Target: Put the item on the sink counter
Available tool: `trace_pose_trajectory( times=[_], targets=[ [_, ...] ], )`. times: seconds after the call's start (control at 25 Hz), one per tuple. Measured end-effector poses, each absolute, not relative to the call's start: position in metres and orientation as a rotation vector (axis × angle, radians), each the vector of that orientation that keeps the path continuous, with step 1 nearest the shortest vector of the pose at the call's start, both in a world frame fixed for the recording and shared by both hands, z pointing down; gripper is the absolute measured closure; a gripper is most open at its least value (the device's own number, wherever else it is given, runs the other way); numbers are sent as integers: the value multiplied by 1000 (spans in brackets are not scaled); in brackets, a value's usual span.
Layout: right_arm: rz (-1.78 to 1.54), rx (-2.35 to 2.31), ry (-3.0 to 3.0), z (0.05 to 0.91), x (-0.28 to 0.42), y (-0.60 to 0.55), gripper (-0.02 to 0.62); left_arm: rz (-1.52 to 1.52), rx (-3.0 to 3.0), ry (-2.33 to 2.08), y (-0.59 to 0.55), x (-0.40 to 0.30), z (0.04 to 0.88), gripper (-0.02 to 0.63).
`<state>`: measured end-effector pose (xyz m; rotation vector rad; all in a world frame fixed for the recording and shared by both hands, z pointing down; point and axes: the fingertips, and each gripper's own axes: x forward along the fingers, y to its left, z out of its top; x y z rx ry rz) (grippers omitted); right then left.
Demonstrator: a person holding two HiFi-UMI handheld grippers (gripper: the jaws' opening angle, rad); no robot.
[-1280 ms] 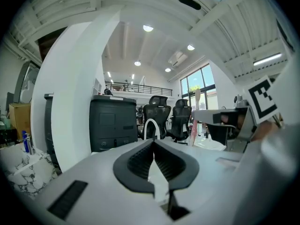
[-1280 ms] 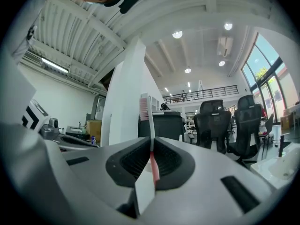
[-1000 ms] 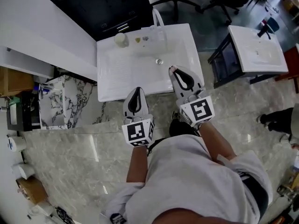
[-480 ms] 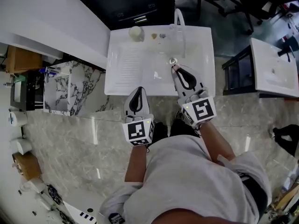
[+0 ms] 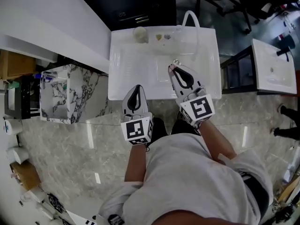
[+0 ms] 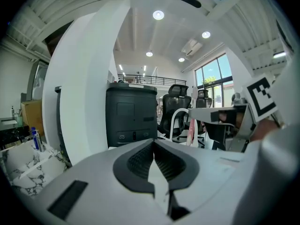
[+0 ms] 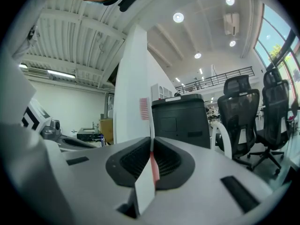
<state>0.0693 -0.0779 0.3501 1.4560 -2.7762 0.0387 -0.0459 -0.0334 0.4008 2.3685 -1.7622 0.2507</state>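
Both grippers hold nearly the same pose as 0.5 s ago. The right gripper (image 5: 172,67) is clamped on 1 slim white-and-red toothbrush (image 7: 151,142), above the glossy white sink (image 5: 133,74) near its drain (image 5: 176,62). The left gripper (image 5: 136,88) has its ribbed jaws pressed together, empty, at the sink's front edge. The floor (image 5: 70,144) is polished grey marble.

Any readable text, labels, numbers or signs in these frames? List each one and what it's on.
Nothing here can be read as text.
The left gripper and right gripper show square marker patterns only, no words.
The black cabinet has small pale marks on its front, too small to read.
The toothbrush in the right gripper shows no print.
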Motion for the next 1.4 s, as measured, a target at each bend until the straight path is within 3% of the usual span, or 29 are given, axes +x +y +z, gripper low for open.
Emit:
trace_pose_trajectory(
  times=[0.6,1.4],
  targets=[
    [-47,1680,-2679,309,-21,-102,574,108,2497,-1617,-69,-165,387,595],
    [52,1744,-2684,310,-33,-214,573,110,2476,-1543,-161,-189,402,595]
  ],
)
